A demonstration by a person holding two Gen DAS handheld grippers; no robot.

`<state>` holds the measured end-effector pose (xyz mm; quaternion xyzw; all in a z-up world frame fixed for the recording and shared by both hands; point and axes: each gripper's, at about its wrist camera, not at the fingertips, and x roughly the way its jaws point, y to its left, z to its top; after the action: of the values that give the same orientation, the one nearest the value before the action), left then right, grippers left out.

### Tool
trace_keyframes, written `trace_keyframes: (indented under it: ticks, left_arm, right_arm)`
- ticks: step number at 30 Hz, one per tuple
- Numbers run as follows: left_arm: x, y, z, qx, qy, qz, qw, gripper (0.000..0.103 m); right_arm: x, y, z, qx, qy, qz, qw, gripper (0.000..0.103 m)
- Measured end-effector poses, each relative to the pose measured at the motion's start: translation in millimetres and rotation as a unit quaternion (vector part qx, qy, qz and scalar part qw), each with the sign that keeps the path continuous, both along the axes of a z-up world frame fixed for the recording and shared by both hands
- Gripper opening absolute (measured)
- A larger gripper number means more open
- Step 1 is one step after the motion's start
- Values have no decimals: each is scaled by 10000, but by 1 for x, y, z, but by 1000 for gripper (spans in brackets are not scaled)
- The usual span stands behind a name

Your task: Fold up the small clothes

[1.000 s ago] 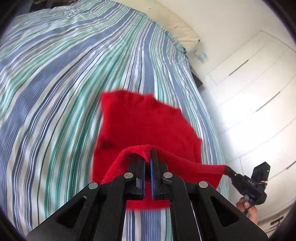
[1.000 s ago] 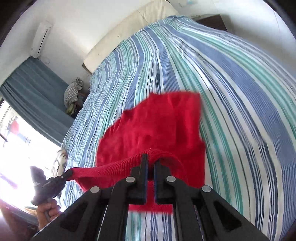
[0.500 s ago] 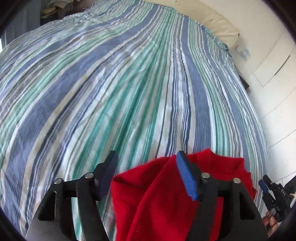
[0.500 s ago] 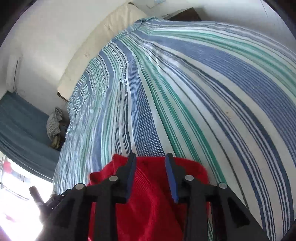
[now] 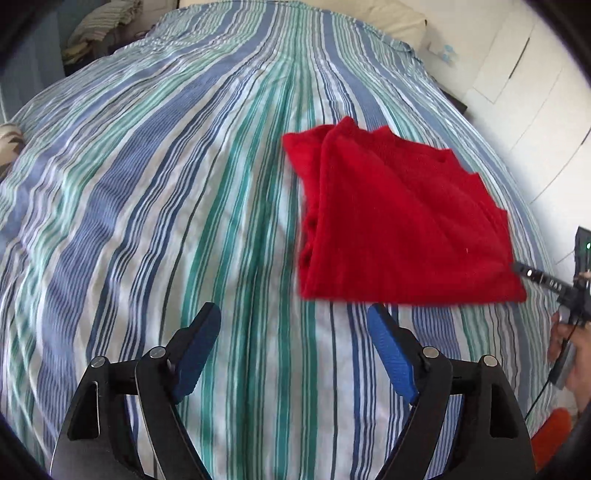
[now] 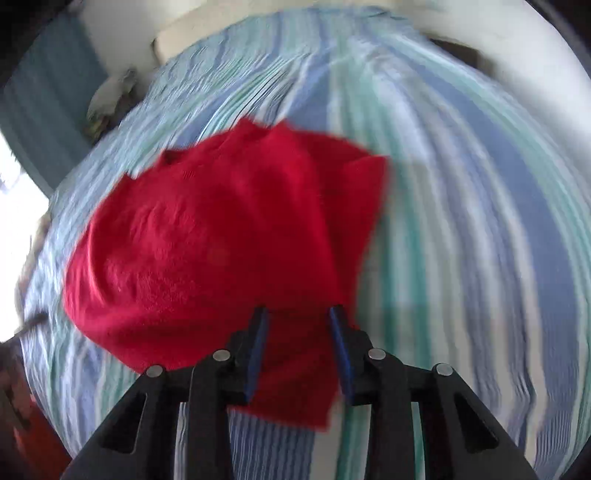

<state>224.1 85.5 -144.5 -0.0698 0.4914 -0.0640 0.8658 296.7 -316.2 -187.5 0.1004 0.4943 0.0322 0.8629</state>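
Observation:
A red knit garment (image 5: 399,218) lies folded on the striped bedspread (image 5: 166,184). My left gripper (image 5: 293,325) is open and empty, hovering over the bedspread just in front of the garment's near left corner. My right gripper (image 6: 299,314) is open, its blue-padded jaws apart over the near edge of the garment (image 6: 221,236), not clamped on it. The right gripper also shows in the left wrist view (image 5: 546,282), at the garment's right corner.
A cream headboard (image 5: 369,11) stands at the far end of the bed. White wardrobe doors (image 5: 535,92) run along the right side. A pile of clothes (image 5: 103,22) sits beyond the bed's far left corner by a blue curtain (image 6: 48,103).
Both grippers held the garment's edge lifted a second ago. They laid it over, opened and let go. The left gripper has drawn back to the left; the garment now lies folded.

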Motion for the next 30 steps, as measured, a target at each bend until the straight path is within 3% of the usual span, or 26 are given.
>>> trace_keyframes:
  ticks: [6, 12, 22, 30]
  left_arm:
    - [-55, -3, 13, 204, -199, 104, 9995, 91]
    - [-63, -5, 16, 293, -243, 206, 9991, 91]
    - [-74, -8, 25, 681, -481, 255, 9962, 91]
    - [-75, -6, 11, 653, -497, 193, 9964, 91]
  right_arm:
    - [-72, 8, 30, 105, -358, 93, 9993, 55]
    - [-103, 19, 19, 245, -115, -34, 9996, 56]
    - [-111, 40, 28, 148, -231, 244, 9993, 56]
    - [-92, 35, 30, 208, -248, 252, 9992, 56]
